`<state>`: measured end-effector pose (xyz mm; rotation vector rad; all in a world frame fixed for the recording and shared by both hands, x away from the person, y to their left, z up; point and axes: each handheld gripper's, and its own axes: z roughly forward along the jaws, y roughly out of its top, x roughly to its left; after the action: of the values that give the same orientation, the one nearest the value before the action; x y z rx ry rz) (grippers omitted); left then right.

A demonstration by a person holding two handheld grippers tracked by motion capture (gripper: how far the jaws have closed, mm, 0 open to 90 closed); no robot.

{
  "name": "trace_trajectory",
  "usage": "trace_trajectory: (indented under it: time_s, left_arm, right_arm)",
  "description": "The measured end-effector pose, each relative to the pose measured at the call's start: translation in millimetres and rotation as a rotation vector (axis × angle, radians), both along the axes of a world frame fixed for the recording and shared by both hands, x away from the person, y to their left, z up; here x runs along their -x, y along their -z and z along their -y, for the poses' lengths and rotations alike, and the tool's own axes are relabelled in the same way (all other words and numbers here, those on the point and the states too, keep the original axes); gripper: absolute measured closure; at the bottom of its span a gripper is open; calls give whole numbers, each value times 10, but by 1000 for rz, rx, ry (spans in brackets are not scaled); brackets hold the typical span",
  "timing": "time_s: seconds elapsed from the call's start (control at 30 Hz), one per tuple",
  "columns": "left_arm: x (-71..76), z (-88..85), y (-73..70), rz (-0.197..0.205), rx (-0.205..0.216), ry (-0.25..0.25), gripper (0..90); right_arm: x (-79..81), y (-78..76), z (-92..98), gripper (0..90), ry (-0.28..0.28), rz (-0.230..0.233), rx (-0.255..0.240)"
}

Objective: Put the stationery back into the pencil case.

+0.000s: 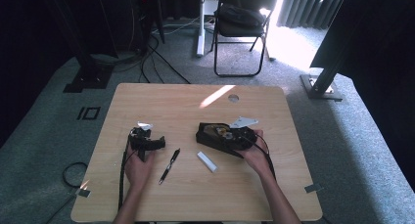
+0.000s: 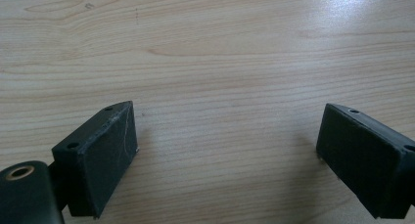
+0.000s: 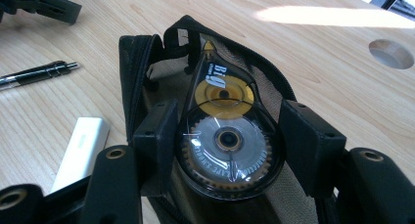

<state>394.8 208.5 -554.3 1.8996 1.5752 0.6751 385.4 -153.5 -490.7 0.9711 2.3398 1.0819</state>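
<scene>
right gripper (image 3: 225, 150): jaws clamped on tape roller (image 3: 226, 136), held over open black pouch (image 3: 142, 62) | left gripper (image 2: 225, 150): jaws wide, nothing between, over bare table (image 2: 220, 48) | near pouch: white eraser (image 3: 80, 150) just beside, pen (image 3: 36, 73) farther off | writing: "Big" readable on roller, ring print too small to make out

My right gripper (image 3: 225, 136) has black fingers (image 3: 156, 131), and so does my left gripper (image 2: 227, 155). Between the right ones is a correction tape dispenser (image 3: 222, 136) with a clear shell, a yellow-gold reel, a silvery-grey reel with white lettering and a black rim. The pouch (image 3: 142, 72) under it is black outside and tan woven cloth inside. The counter (image 1: 161, 99) is pale wood with fine grain lines. The pen (image 1: 169, 166) is black with silver bands. The eraser (image 1: 207, 162) is plain white.
</scene>
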Motion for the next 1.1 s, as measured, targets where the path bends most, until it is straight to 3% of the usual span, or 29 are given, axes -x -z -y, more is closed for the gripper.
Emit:
trace_trajectory:
  time_s: [0.37,0.57,0.83,1.1]
  left_arm:
    - [0,0,0,0,0,0,83]
    - [0,0,0,0,0,0,84]
    - [1,6,-1,-1,1,1,83]
    - [1,6,-1,-1,1,1,83]
  right_arm:
    - [-104,-1,-71,412,-2,-51,26]
    - [-117,20,-36,402,6,-76,11]
    - [-61,-88,48,413,15,-39,-31]
    - [111,-214,21,542,-1,32,-54]
